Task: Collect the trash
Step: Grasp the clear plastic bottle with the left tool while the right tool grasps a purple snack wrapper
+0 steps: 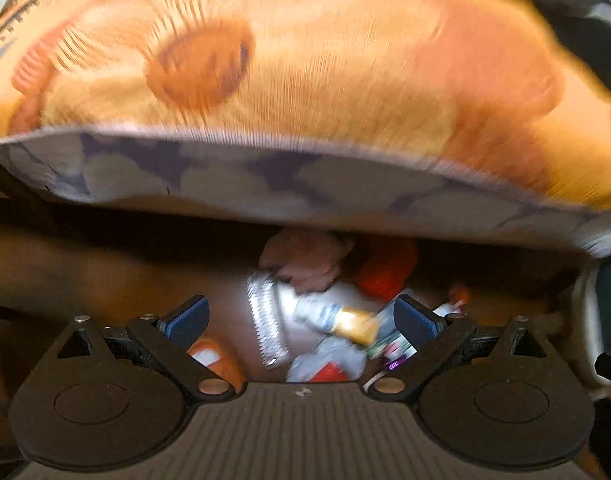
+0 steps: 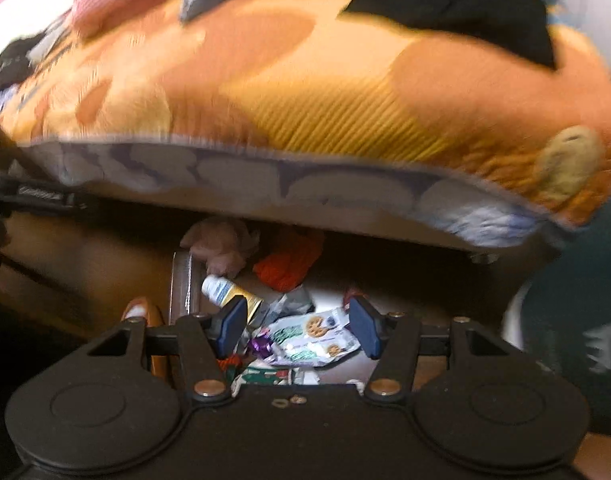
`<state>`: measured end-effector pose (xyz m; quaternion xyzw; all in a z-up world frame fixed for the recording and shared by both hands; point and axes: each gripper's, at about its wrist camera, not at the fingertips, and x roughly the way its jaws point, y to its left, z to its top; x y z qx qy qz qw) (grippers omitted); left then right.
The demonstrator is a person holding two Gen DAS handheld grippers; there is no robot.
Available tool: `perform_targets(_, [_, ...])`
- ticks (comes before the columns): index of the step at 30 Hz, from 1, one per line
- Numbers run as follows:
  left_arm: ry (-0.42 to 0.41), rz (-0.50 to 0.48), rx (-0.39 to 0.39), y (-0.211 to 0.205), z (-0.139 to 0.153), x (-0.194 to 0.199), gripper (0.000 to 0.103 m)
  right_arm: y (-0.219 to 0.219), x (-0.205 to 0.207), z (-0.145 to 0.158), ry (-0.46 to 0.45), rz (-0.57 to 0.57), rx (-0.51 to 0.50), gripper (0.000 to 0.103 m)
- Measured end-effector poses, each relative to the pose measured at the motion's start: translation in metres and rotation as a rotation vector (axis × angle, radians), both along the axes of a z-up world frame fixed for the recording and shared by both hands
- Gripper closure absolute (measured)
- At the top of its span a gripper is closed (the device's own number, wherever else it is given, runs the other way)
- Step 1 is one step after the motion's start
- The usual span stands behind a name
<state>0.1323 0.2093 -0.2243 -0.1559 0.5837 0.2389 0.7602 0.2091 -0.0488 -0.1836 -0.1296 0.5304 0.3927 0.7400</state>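
Both views are blurred by motion; fine detail is unreliable.

My left gripper [image 1: 301, 322] has its blue-padded fingers spread wide, nothing between them. My right gripper [image 2: 299, 326] is likewise spread, holding nothing.

The far, upper half of each view is filled by an orange flower-printed bed cover with a grey-and-white patterned edge [image 1: 305, 80] [image 2: 305, 92]. A black garment [image 2: 457, 4] lies on its far right part in the right wrist view.

The trash sits on the floor below that edge, in a loose pile just beyond my fingers. It comprises:
- a white tube with blue print and a yellow end [image 2: 231, 294] [image 1: 337, 316], lying tilted;
- a white snack wrapper with green print and round orange pictures [image 2: 311, 338], flat, directly between my right fingers in the view;
- a small purple foil scrap [image 2: 261, 346] near the wrapper's left end;
- a silver crinkled foil strip [image 1: 265, 316] at the pile's left.

Behind the pile, under the bed edge, lie a pale pink soft lump [image 2: 221, 246] [image 1: 305, 258] and, to its right, a red-orange knitted cloth [image 2: 291, 260] [image 1: 385, 268]. An orange and white object [image 2: 139, 312] [image 1: 211, 356] sits left of the pile; I cannot identify it.
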Motion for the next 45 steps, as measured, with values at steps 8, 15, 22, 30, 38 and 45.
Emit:
perform_targets(8, [0.279,-0.115,-0.036,0.021,-0.111,0.015,0.004,0.061,-0.022,-0.089,0.075,0.227,-0.124,0.047])
perform_targets(15, [0.361,-0.182,-0.075,0.044,-0.193,0.022,0.004,0.089,-0.037,-0.148,0.103,0.348,-0.232,0.047])
perform_targets(22, [0.4,-0.12,-0.117,0.072,-0.25,0.025,0.004,0.104,-0.04,-0.196,0.158,0.362,-0.303,0.047])
perform_targets(30, [0.443,-0.096,-0.131,0.081,-0.289,0.022,0.005,0.119,-0.048,-0.235,0.157,0.394,-0.352,0.049])
perform_targets(38, [0.46,-0.095,-0.152,0.084,-0.304,0.016,0.026,0.132,-0.055,-0.254,0.105,0.423,-0.37,0.051])
perform_targets(45, [0.471,-0.059,-0.203,0.089,-0.305,0.014,0.057,0.133,-0.058,-0.252,0.079,0.441,-0.378,0.069])
